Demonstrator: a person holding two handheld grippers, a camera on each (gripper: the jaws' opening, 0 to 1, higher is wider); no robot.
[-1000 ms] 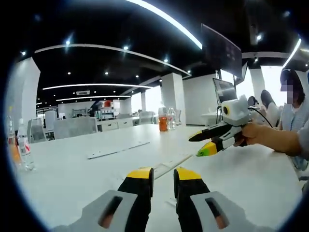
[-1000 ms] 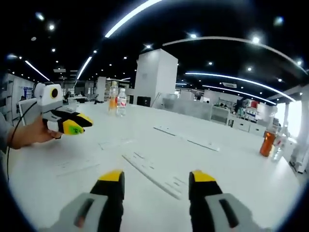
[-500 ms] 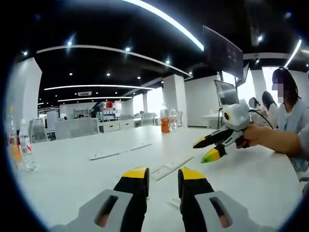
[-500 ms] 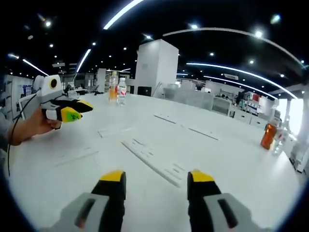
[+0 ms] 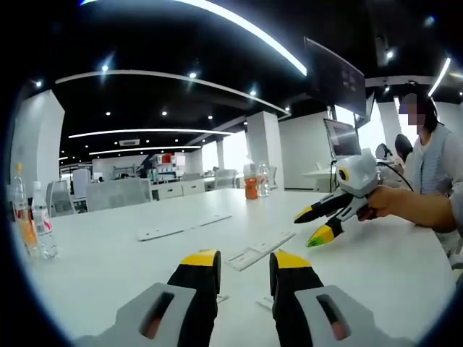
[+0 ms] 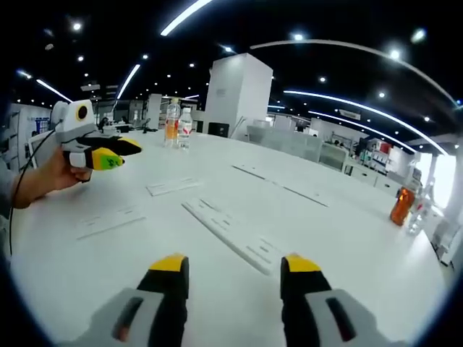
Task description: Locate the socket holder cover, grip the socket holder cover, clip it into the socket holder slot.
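1. While both grippers hover over the white bench (image 6: 362, 238), little has changed in the last second: the views have only drifted, the left gripper (image 5: 244, 262) now sits a touch lower and closer to the flat white strips, and nothing has been gripped. You are still locating the cover.
2. On the left, your left gripper points forward along the bench, its fingers (image 5: 201, 262) slightly apart and empty.
3. Centre, the long slotted strip (image 6: 233, 236), probably the socket holder, lies just ahead of the right gripper (image 6: 233, 265). The shorter white plate (image 6: 172, 186) beyond it may be the cover, though the view is too coarse to be sure.
4. On the right, your right gripper is held level with its fingers spread wide, holding nothing.
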